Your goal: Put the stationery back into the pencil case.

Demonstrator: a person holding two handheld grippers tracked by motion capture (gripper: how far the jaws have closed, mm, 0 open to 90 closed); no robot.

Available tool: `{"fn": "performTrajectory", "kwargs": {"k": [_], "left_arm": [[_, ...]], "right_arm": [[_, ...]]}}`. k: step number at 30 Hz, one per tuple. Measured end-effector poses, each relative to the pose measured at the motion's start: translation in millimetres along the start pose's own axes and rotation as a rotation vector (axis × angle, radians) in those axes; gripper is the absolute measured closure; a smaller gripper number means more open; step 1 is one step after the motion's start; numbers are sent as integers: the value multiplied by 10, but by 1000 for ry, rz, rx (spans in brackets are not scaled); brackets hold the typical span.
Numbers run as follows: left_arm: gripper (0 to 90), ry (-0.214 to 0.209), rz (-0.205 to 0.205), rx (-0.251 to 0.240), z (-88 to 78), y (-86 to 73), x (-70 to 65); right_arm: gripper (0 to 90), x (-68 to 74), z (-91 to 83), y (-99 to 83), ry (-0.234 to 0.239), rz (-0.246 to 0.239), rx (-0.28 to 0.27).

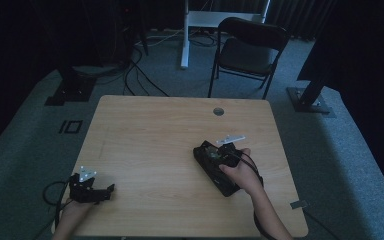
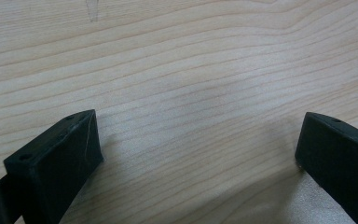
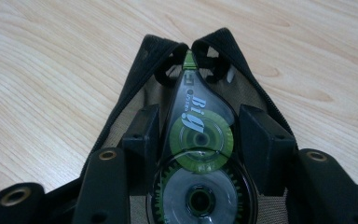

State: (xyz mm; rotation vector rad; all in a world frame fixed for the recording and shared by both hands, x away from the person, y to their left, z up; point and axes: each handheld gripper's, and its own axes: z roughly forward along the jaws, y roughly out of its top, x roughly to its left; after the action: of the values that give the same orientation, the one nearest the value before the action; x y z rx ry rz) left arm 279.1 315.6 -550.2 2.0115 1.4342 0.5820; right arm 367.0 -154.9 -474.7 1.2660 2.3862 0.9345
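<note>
A clear-and-green correction tape dispenser sits between the jaws of my right gripper, which is shut on its sides. Its green tip points into the open mouth of a black mesh zip pouch. In the high view the pouch lies on the wooden table at right of centre, with my right gripper down over its far end. My left gripper rests at the table's front left corner. Its jaws stand wide apart over bare wood, so my left gripper is open.
A round cable hole sits near the table's far edge. A small grey tag lies at the front right corner. Behind the table stand a black folding chair and a white desk leg, with cables on the carpet.
</note>
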Motion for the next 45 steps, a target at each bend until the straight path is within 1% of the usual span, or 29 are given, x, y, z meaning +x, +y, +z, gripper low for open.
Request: {"fn": "performTrajectory", "kwargs": {"k": [14,16,25,30,35,39,45], "left_arm": [[1,0,0,0,0,0,0],[2,0,1,0,0,0,0],[2,0,0,0,0,0,0],[2,0,0,0,0,0,0],[2,0,0,0,0,0,0],[2,0,0,0,0,0,0],[2,0,0,0,0,0,0]], "right_arm": [[495,-7,142,-2,-1,4,69],[495,0,159,-3,0,3,85],[495,28,233,10,-10,-6,125],[495,31,265,15,-6,-7,155],[494,39,290,33,-22,-13,176],[493,35,302,36,-17,-6,189],[493,44,321,42,-8,-8,210]]}}
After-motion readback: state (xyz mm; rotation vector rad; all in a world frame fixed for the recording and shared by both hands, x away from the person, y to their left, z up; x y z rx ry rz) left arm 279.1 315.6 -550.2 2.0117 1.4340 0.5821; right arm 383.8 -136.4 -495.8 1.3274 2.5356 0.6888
